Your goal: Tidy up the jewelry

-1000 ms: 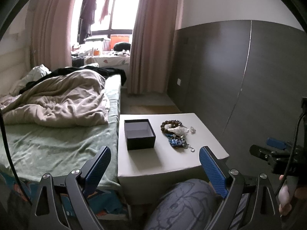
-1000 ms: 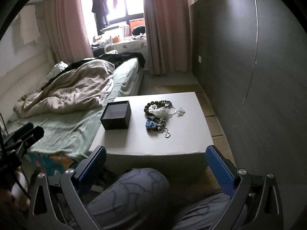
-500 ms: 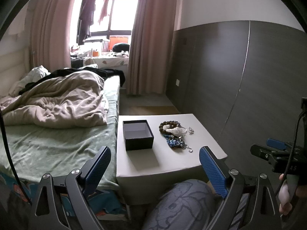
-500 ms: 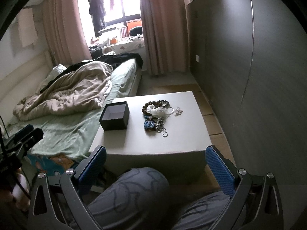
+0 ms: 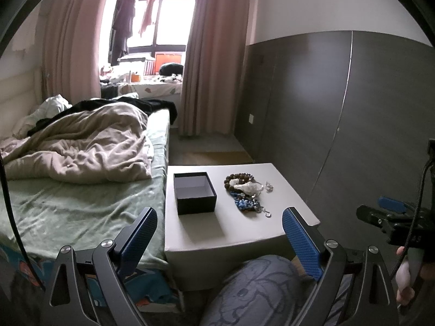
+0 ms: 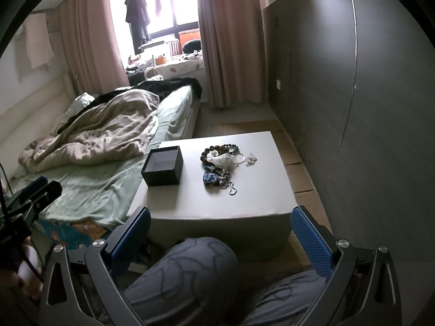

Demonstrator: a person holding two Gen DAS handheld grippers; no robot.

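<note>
1. Holding both tongs back from the tabletop [image 5: 244, 233], you are at the opening step: nothing is gripped and no piece has gone into the box [image 5: 194, 193].
2. Left tongs [image 5: 217, 233]: the blue pads stand wide apart with nothing between them. They hang over your knee [image 5: 258, 293], short of the near edge.
3. Right tongs [image 6: 220, 236]: likewise spread wide and empty, and likewise short of the near edge.
4. Jewelry pile [image 6: 221, 163]: it lies on the tabletop to the right of the box, close by but not touching it. A dark beaded bracelet [image 6: 220, 149] sits at the far end, a pale whitish piece [image 6: 225, 159] lies across it, and a blue beaded piece [image 6: 210, 178] with a small metal hook [image 6: 232, 190] lies nearest you. The pieces overlap, so they may be tangled.
5. Box: dark, lidless and upright near the left edge beside the bed [image 5: 81, 206]. Its pale interior looks empty.
6. Next move, as a judgement: bring one of the tongs forward and down onto an outlying piece, likely the hook end, and close narrowly so that only one item lifts.
7. Steady the pile with the other tongs if neighbours drag along.
</note>
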